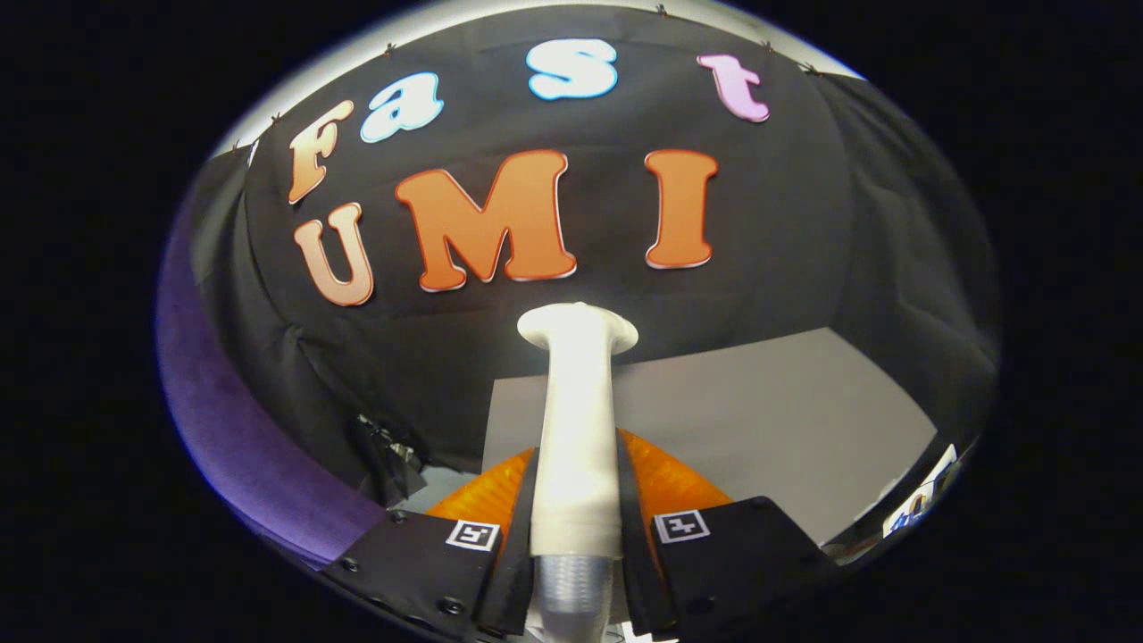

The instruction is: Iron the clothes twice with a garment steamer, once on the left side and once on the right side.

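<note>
A white garment steamer [577,420] stands upright between my fingers, its handle running up to a flared head [578,327] beyond them. A ribbed grey hose end [571,585] joins its base low between the fingers. My gripper [576,500] is shut on the steamer's handle, both orange-backed fingers [665,473] pressing its sides. A purple garment [241,446] hangs off to the left of the fingers, seen as a curved band of cloth.
A grey table top [759,420] lies beyond and right of the fingers. Black booth cloth [804,223] closes the back and sides. A dark clip or bracket [384,455] sits at the table's left edge. A small labelled object [920,505] lies far right.
</note>
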Action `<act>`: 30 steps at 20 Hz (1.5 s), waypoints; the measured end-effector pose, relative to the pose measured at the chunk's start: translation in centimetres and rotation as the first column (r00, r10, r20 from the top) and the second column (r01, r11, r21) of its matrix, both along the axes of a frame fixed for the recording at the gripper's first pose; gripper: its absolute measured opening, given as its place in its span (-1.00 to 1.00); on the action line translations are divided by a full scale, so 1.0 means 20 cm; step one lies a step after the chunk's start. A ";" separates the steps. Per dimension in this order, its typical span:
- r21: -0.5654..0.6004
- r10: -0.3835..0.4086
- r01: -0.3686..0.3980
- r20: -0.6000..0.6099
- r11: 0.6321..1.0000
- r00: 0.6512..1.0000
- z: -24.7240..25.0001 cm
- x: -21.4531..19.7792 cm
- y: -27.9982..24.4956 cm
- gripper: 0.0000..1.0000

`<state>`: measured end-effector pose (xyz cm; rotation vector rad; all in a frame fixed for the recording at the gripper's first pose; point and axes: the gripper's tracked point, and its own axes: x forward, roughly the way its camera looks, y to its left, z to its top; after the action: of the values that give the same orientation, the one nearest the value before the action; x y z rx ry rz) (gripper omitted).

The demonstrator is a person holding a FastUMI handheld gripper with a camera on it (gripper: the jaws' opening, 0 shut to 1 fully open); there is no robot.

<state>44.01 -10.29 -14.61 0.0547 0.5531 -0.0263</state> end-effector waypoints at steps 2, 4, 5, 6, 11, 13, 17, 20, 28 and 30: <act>-0.003 -0.034 0.034 0.076 0.999 0.997 0.15 -0.11 0.01 -0.01; -0.007 -0.054 0.056 0.137 0.998 0.989 0.28 -0.25 0.04 -0.01; -0.010 -0.064 0.067 0.164 0.998 0.984 0.33 -0.31 0.06 -0.02; -0.012 -0.074 0.078 0.190 0.997 0.979 0.39 -0.38 0.07 -0.02; -0.002 -0.112 0.119 0.319 0.993 0.941 0.67 -0.78 0.18 -0.02; 0.006 -0.123 0.130 0.363 0.992 0.924 0.75 -0.93 0.23 -0.02; 0.023 -0.129 0.131 0.424 0.991 0.896 0.85 -1.25 0.37 -0.02; 0.032 -0.132 0.133 0.461 0.991 0.877 0.88 -1.47 0.48 -0.02; 0.004 -0.092 0.112 0.598 0.994 0.796 0.98 -1.87 0.79 -0.03; -0.015 -0.071 0.101 0.614 0.995 0.786 0.99 -1.93 0.88 -0.02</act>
<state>5.41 7.23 5.21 0.0390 -0.1099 -0.1073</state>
